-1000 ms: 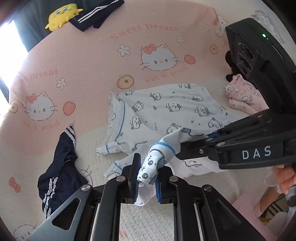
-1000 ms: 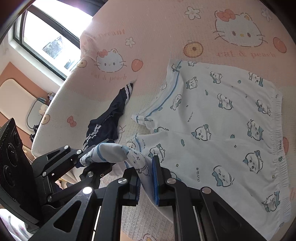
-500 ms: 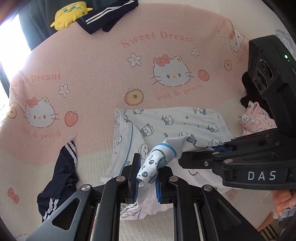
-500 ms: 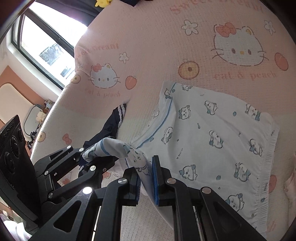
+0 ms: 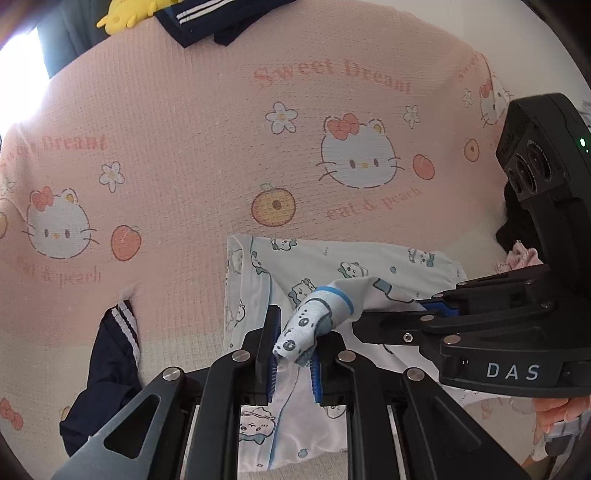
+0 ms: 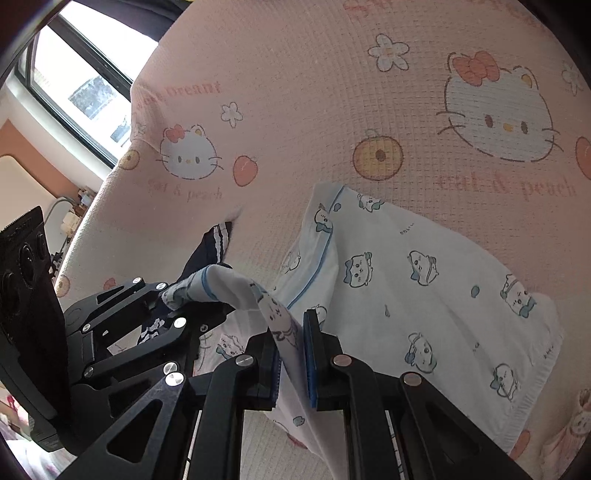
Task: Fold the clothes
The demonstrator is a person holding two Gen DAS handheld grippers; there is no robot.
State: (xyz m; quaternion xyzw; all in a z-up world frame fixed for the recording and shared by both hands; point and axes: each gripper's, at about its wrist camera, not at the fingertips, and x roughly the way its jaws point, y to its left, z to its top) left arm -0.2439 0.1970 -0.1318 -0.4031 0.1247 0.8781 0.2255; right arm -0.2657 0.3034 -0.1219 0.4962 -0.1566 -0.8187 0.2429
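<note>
Left claw (image 5: 291, 350): clamped on hem of white cartoon-print cotton shorts (image 5: 332, 266)
Right claw (image 6: 291, 354): clamped on same hem
Shorts: partly lifted off pink cat-print blanket (image 5: 184, 147)

Under my claws spreads a bed in a pink cat-print blanket (image 5: 207, 155); on it lie white cartoon-print shorts (image 6: 424, 280), a navy striped garment (image 5: 110, 373), another navy piece (image 5: 207, 22), and a yellow plush (image 5: 125, 14).

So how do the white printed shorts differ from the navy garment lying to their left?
The white shorts are pale with small cartoon prints and blue piping; the navy garment is dark with white stripes. The shorts are pinched by both the left tongs and the right tongs and partly lifted; the navy garment lies crumpled and ungripped. Both rest on the pink blanket.
</note>
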